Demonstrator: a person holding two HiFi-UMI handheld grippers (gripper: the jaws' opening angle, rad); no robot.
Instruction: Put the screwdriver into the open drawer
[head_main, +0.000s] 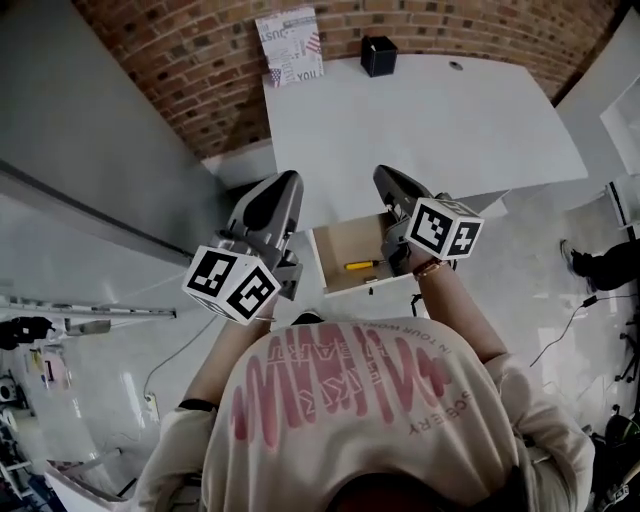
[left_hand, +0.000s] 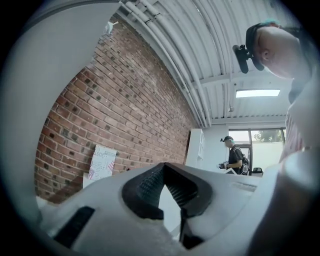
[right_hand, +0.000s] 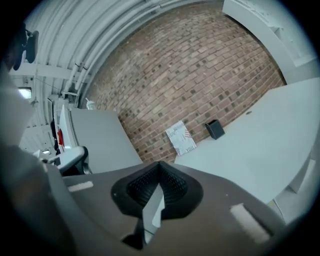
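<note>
- Since the yellow-handled screwdriver (head_main: 362, 265) already lies inside the open pale-wood drawer (head_main: 335, 245), nearer its front edge than its back edge, the placement step looks complete; the remaining risks concern what follows.
- The tool's metal end runs toward the drawer's right side and is hidden behind the right gripper, so whether it touches that wall cannot be told.
- Risk 1: a round handle on a bare drawer floor can probably roll. A sharp push on the drawer front would likely send it against the back edge or skew it.
- Risk 2: the drawer stands pulled out from under the front edge of the white rectangular table (head_main: 450, 120). A gripper lowered carelessly could strike its front edge or right corner and jolt the contents.
- The right gripper (right_hand: 159, 164), a grey two-jaw tong with a marker cube, has its ribbed pads pressed together with nothing between them.
- The left gripper (left_hand: 164, 165), a white tong of the same build, also has its pads closed on nothing.
- Risk 3: closed jaws cannot take a handle; they would need to part first if the drawer must be gripped.
- Writing: the white printed poster (head_main: 290, 45) leaning on the red brick wall (head_main: 180, 60) at the table's back-left corner shows "YOU"; other words are too small.
- The cream shirt (head_main: 350, 400) carries pink lettering, seen upside down; one line appears to read "IN YOUR WOR…".
- The black cube-shaped box (head_main: 379, 55) at the table's back edge shows no label.
</note>
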